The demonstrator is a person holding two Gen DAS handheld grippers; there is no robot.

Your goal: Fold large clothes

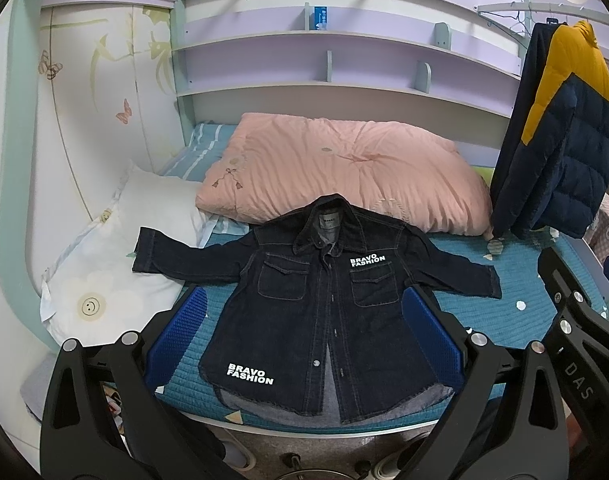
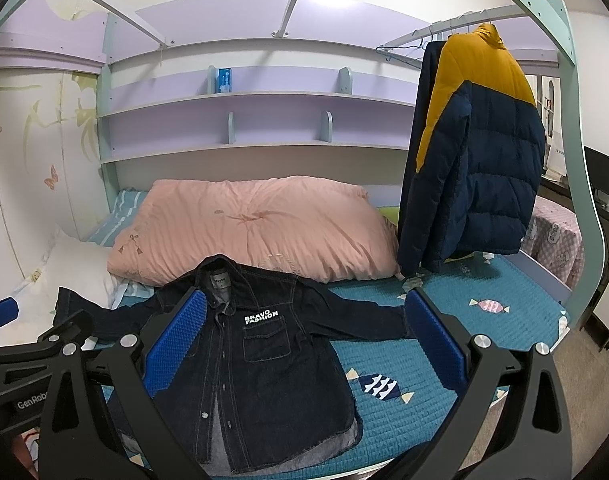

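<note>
Surroundings: pink quilt (image 1: 340, 172) lies bunched behind the jacket, across the middle of both views; white pillow (image 1: 104, 276) with a smiley print sits at centre left of the left wrist view; navy and yellow puffer coat (image 2: 476, 152) hangs from a rail at upper right, its hem just above the bed.
Shelving: lilac wall shelves (image 2: 256, 120) with small upright dividers run across the top of both views; a small blue box (image 2: 224, 79) stands on the upper shelf.
Jacket: dark denim jacket (image 1: 320, 300) lies flat and face up on the bed, low and central in the left wrist view, collar toward the quilt, sleeves spread to both sides, one sleeve end resting on the pillow.
Jacket details: pale stitching, two flap chest pockets, metal snaps, white "BRAVO FASHION" print on chest and hem; front partly parted over grey lining.
Bed cover: teal quilted bedspread (image 2: 484, 344) with candy-shaped patches.
Left gripper (image 1: 304, 336): black arms, ridged blue pads, spread wide apart, holding nothing, hovering near the jacket's hem.
Right gripper (image 2: 304, 340): same build, also spread wide, empty, framing the jacket's right half.
</note>
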